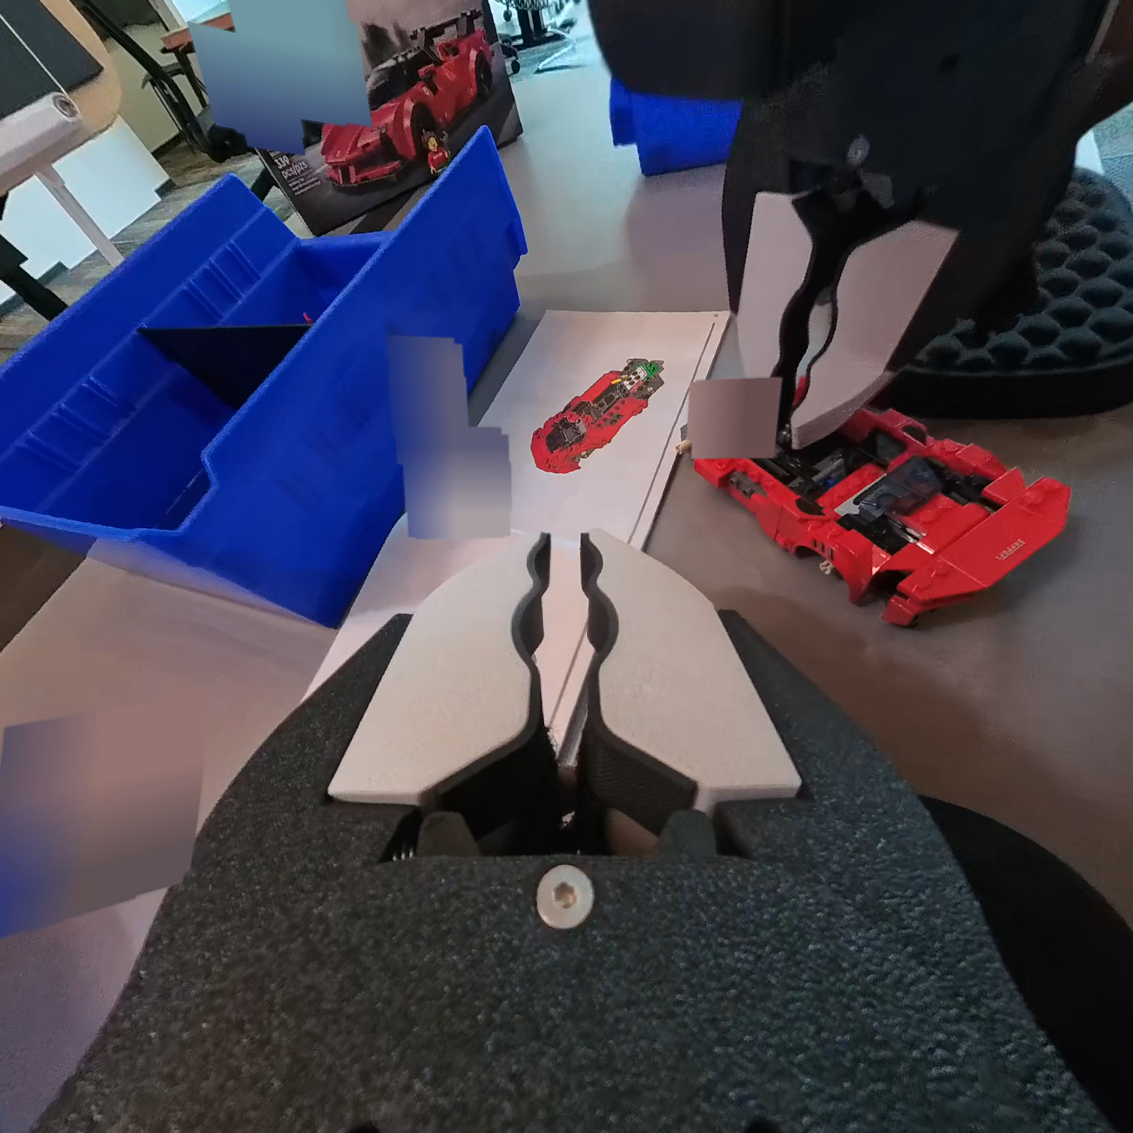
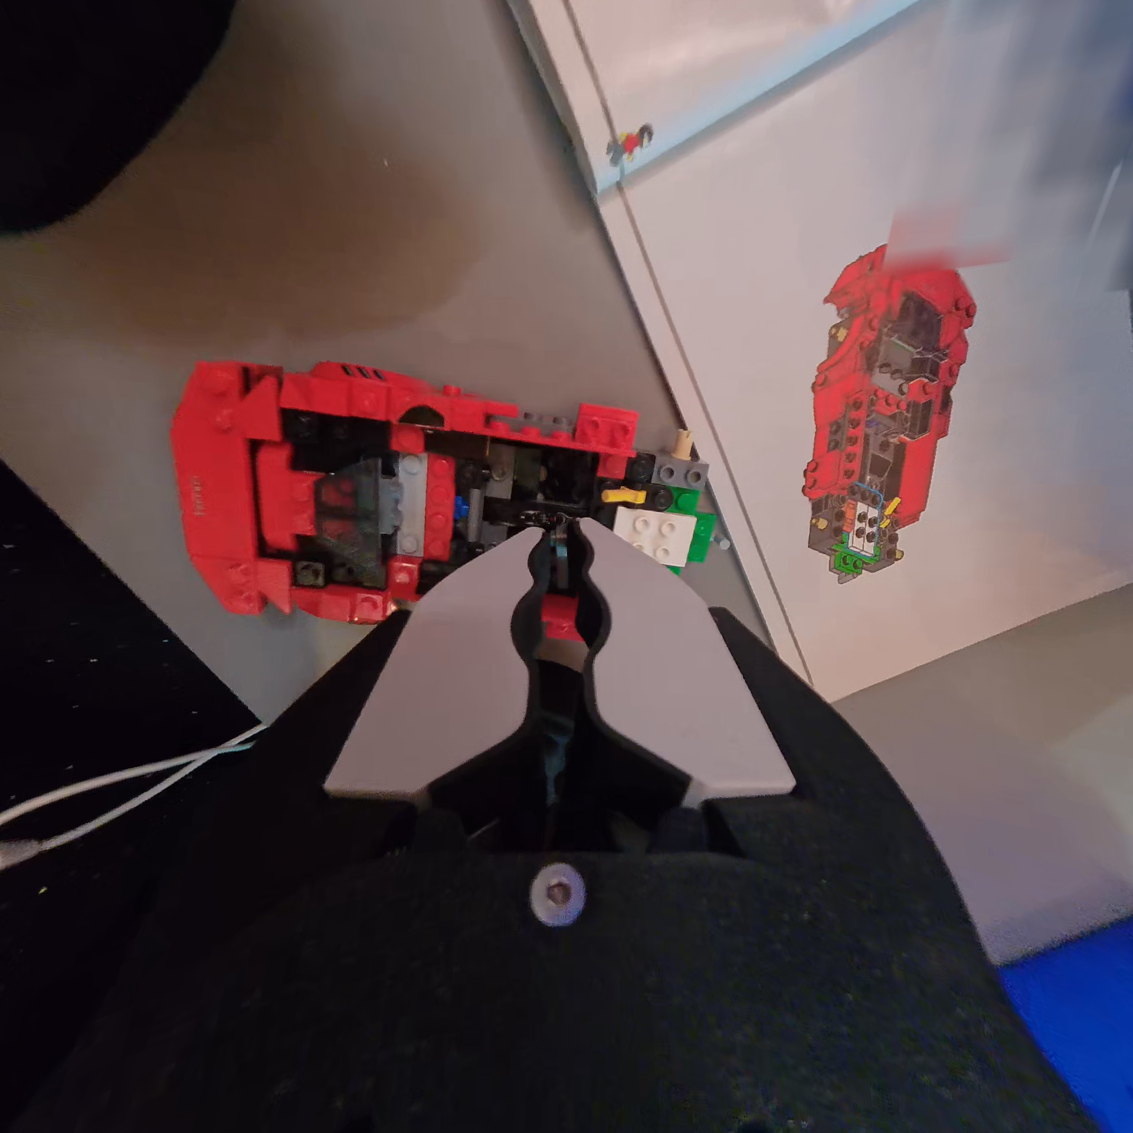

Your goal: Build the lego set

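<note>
A partly built red lego car (image 2: 214,490) lies on the grey table, with white (image 2: 653,533) and green bricks at one end. It also shows in the left wrist view (image 1: 981,552). My right gripper (image 2: 559,528) points down with its jaws nearly together, its tips on the car's dark middle. I cannot tell whether a small piece sits between them. From the left wrist view the right gripper (image 1: 788,434) stands over the car. My left gripper (image 1: 564,539) is shut and empty, hovering over the open instruction booklet (image 1: 613,343), left of the car.
A blue parts bin (image 1: 306,460) with a dark divider stands left of the booklet. The lego box (image 1: 429,92) leans behind it, and a second blue bin (image 1: 674,135) is farther back. A black honeycomb mat (image 1: 1042,306) lies behind the car. A white cable (image 2: 122,778) runs at the left. My hands' fingertips stand some 12 cm from each other.
</note>
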`<move>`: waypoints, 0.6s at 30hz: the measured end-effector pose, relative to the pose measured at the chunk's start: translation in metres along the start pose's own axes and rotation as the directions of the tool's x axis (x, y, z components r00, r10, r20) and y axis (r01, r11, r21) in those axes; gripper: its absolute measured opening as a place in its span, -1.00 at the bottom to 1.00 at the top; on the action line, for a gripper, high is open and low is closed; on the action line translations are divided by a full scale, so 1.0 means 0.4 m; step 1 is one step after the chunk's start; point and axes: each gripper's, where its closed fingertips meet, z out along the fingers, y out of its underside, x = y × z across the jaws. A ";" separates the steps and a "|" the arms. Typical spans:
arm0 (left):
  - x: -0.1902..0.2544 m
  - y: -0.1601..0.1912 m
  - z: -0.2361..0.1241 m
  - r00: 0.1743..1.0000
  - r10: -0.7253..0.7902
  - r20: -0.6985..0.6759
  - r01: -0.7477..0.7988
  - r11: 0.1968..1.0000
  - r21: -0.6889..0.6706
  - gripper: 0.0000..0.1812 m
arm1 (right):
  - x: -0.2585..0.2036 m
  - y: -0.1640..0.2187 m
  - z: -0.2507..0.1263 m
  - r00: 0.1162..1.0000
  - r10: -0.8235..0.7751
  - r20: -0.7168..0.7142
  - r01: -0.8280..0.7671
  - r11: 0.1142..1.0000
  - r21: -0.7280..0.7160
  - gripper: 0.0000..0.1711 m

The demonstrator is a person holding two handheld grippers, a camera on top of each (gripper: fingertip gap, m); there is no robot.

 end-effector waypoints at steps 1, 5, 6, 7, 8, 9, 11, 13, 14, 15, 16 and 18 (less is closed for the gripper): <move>-0.001 -0.005 -0.001 1.000 -0.002 0.004 0.002 1.000 0.012 -0.89 | 0.000 -0.011 -0.012 1.000 0.013 0.024 -0.014 0.998 0.058 -0.94; -0.002 -0.060 -0.011 0.999 0.017 0.030 -0.021 0.991 0.133 -0.75 | 0.021 -0.124 -0.137 0.982 0.086 0.168 -0.162 0.839 0.519 -0.94; -0.003 -0.081 -0.016 0.998 0.038 0.051 -0.047 0.984 0.174 -0.71 | 0.028 -0.159 -0.192 0.967 0.092 0.236 -0.228 0.724 0.651 -0.95; -0.002 -0.104 -0.020 0.995 0.064 0.077 -0.079 0.973 0.216 -0.68 | 0.036 -0.184 -0.252 0.945 0.087 0.316 -0.306 0.581 0.754 -0.94; 0.001 -0.132 -0.024 0.991 0.087 0.104 -0.111 0.959 0.261 -0.66 | 0.046 -0.199 -0.309 0.910 0.070 0.408 -0.398 0.425 0.813 -0.95; 0.009 -0.165 -0.027 0.986 0.108 0.125 -0.142 0.941 0.309 -0.67 | 0.054 -0.203 -0.355 0.864 0.036 0.503 -0.491 0.286 0.823 -0.95; 0.046 -0.234 -0.027 0.978 0.162 0.130 -0.200 0.902 0.383 -0.72 | 0.075 -0.190 -0.409 0.769 -0.024 0.638 -0.635 0.088 0.768 -0.95; 0.085 -0.282 -0.014 0.967 0.223 0.121 -0.254 0.883 0.395 -0.75 | 0.079 -0.170 -0.427 0.710 -0.074 0.701 -0.703 -0.014 0.711 -0.95; 0.098 -0.296 -0.003 0.961 0.249 0.120 -0.276 0.881 0.384 -0.75 | 0.078 -0.161 -0.430 0.687 -0.092 0.721 -0.726 -0.045 0.686 -0.95; 0.109 -0.307 0.008 0.956 0.269 0.118 -0.294 0.880 0.373 -0.74 | 0.076 -0.152 -0.432 0.664 -0.108 0.740 -0.748 -0.070 0.660 -0.95; 0.115 -0.316 0.018 0.952 0.282 0.119 -0.307 0.879 0.364 -0.73 | 0.072 -0.144 -0.433 0.642 -0.126 0.756 -0.766 -0.083 0.637 -0.95; 0.110 -0.333 0.031 0.950 0.275 0.150 -0.312 0.877 0.365 -0.73 | 0.067 -0.132 -0.426 0.619 -0.134 0.774 -0.786 -0.097 0.611 -0.95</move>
